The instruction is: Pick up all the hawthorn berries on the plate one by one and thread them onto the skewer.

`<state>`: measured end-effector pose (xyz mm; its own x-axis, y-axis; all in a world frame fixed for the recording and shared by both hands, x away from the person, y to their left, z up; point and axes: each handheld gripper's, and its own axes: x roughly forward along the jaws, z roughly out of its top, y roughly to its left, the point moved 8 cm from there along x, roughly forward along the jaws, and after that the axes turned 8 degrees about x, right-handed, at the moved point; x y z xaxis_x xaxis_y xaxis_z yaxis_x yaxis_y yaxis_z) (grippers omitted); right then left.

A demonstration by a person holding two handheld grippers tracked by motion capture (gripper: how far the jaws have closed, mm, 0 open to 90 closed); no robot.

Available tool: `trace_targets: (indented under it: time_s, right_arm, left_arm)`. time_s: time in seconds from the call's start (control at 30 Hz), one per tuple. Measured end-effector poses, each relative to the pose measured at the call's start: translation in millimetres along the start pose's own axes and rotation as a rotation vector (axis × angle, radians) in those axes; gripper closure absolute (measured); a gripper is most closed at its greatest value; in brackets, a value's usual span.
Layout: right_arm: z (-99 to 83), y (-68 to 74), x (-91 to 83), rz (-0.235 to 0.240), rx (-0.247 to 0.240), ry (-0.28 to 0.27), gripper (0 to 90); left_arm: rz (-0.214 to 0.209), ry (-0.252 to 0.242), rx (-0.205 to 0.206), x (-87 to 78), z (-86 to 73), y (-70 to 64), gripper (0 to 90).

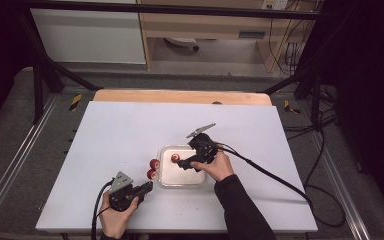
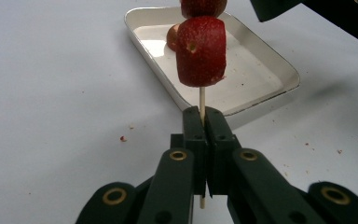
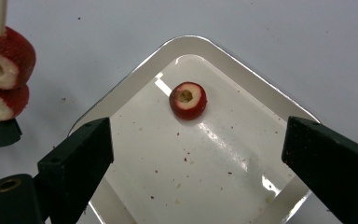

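My left gripper (image 1: 147, 187) (image 2: 203, 114) is shut on a thin wooden skewer (image 2: 202, 99) that carries two red strawberry pieces (image 2: 201, 50) (image 1: 153, 168) (image 3: 2, 70). The skewer points toward the left edge of a white tray (image 1: 182, 181) (image 2: 261, 60) (image 3: 135, 93). One cut strawberry piece (image 3: 188, 100) (image 1: 175, 158) (image 2: 172, 37) lies in the tray's far-left part, its pale cored face up. My right gripper (image 1: 184, 164) (image 3: 196, 154) hovers over the tray, open, with nothing between its jaws.
A white table top (image 1: 120, 130) carries everything, with a wooden strip (image 1: 180, 96) along its far edge. Small red crumbs dot the tray floor and the table near it. Black cables trail off the table to the right.
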<state>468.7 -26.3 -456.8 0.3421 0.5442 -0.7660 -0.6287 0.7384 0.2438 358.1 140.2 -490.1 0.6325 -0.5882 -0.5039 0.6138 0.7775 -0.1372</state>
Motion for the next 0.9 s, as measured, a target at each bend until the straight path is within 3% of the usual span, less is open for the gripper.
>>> trace_targets:
  time_s: [0.43,0.53,0.9]
  right_arm:
    - [15.3,5.6,23.0,-0.052,0.075,0.074,14.1]
    - [17.7,7.3,28.6,-0.044,0.108,0.077,17.7]
    - [18.0,6.1,48.9,-0.077,0.143,0.137,35.6]
  left_arm:
    - [0.010,0.006,-0.002,-1.2,-3.1,3.7,88.8]
    - [0.009,0.009,-0.005,-0.7,-3.9,3.5,88.8]
    - [0.006,0.013,0.003,-0.5,-4.1,2.4,88.8]
